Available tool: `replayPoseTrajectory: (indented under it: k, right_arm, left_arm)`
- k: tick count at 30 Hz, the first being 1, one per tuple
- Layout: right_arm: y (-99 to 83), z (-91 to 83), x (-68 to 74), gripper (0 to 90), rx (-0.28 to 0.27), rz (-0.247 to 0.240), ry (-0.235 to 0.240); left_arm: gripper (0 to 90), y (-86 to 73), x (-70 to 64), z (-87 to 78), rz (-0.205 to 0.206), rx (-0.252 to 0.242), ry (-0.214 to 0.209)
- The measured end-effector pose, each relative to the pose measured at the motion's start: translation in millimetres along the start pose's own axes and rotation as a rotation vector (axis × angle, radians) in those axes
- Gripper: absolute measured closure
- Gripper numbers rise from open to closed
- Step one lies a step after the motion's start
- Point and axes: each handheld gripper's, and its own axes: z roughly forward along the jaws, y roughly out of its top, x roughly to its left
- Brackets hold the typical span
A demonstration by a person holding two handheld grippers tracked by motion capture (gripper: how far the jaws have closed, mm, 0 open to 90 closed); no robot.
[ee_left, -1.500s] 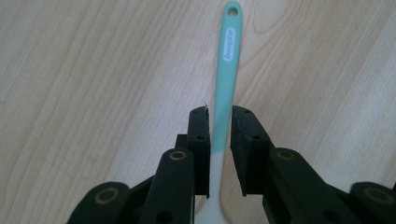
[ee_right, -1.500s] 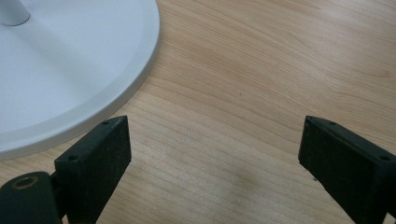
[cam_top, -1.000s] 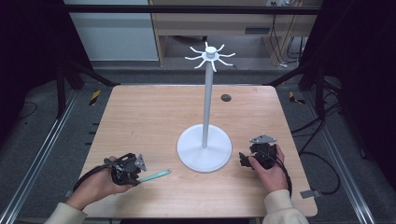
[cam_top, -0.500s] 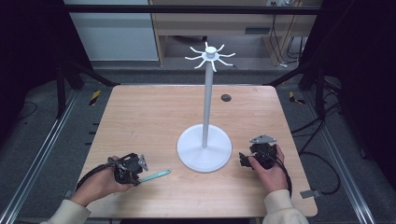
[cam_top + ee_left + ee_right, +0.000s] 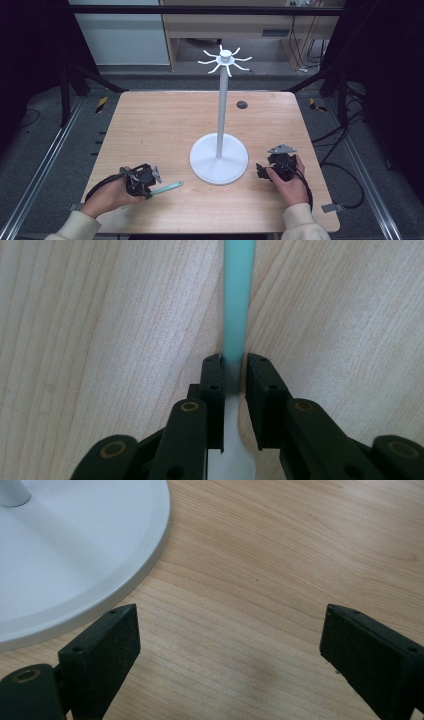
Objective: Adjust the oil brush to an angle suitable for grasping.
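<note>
Nothing has shifted – left gripper (image 5: 233,365) pinches the slim teal-and-white stick (image 5: 238,300), right gripper (image 5: 227,640) spread over woodgrain

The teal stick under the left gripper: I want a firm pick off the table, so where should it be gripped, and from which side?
Grip the teal stick near its whitish end, as the left gripper does, with the jaws straddling its narrow width. It lies flat and slender on the table, so coming in low along its length from the person's side probably suits best.
</note>
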Motion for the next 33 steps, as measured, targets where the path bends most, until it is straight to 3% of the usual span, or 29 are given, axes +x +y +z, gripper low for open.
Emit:
replayPoseTrajectory:
  k: [8, 14, 23, 33]
  right_arm:
    - [0.0, 0.1, 0.1, 9.7, 0.001, -0.002, 0.001]
    - [-0.2, 0.3, -0.2, 9.7, 0.002, -0.005, 0.0]
    - [0.1, 0.5, 0.4, 9.7, 0.004, -0.006, -0.001]
    - [0.3, 1.5, 2.1, 9.7, 0.007, -0.01, 0.003]
  left_arm:
    - [80.6, 1.2, 1.7, 0.3, -0.003, 0.002, -0.009]
    - [81.7, 0.6, -0.9, -0.1, 0.0, 0.0, 0.007]
    - [82.0, -8.5, -2.1, -1.5, -0.029, -0.045, 0.023]
    - [82.1, -14.7, -4.9, -31.5, -0.066, -0.174, 0.048]
